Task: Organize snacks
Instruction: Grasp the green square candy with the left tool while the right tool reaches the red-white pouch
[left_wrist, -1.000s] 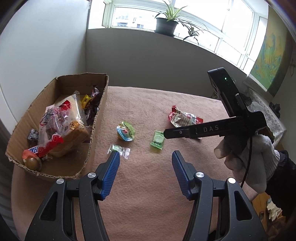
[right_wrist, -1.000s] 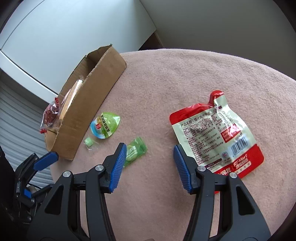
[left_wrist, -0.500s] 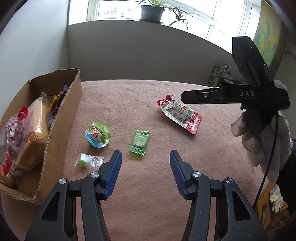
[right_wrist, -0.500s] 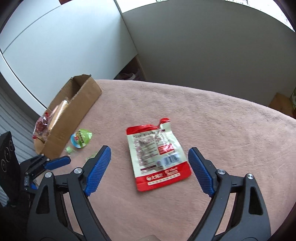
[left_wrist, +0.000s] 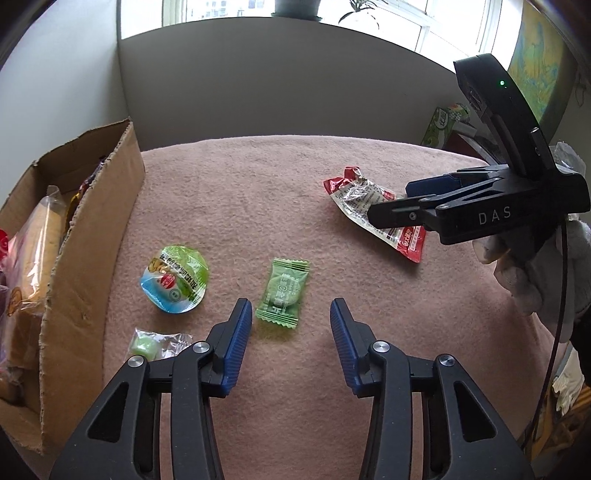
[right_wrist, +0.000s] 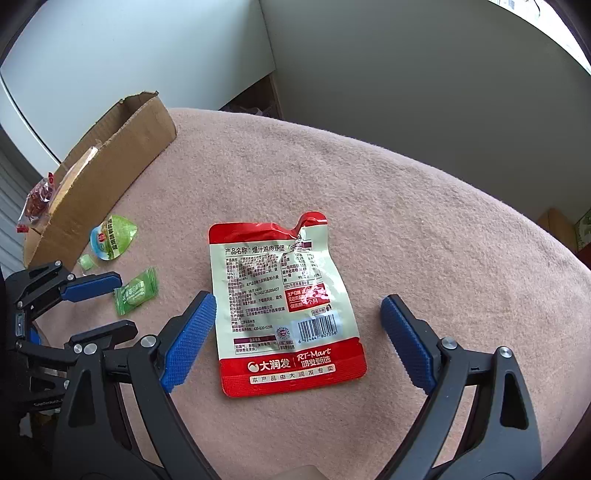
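A red and cream snack pouch (right_wrist: 284, 302) lies flat on the pink cloth; my right gripper (right_wrist: 299, 325) is open wide, a finger on either side of its lower half, just above it. The pouch also shows in the left wrist view (left_wrist: 373, 212), partly behind the right gripper (left_wrist: 406, 206). My left gripper (left_wrist: 290, 326) is open and empty, just short of a green wrapped candy (left_wrist: 283, 291). A round green jelly cup (left_wrist: 174, 282) and a small green candy in clear wrap (left_wrist: 155, 343) lie to its left.
An open cardboard box (left_wrist: 92, 236) with bread and other snacks stands at the table's left edge, also in the right wrist view (right_wrist: 107, 173). A grey wall runs behind the round table. A green carton (left_wrist: 443, 123) stands beyond the far right edge.
My right gripper has opened wider and come down over the red pouch. My left gripper has moved right and closer to the green wrapped candy.
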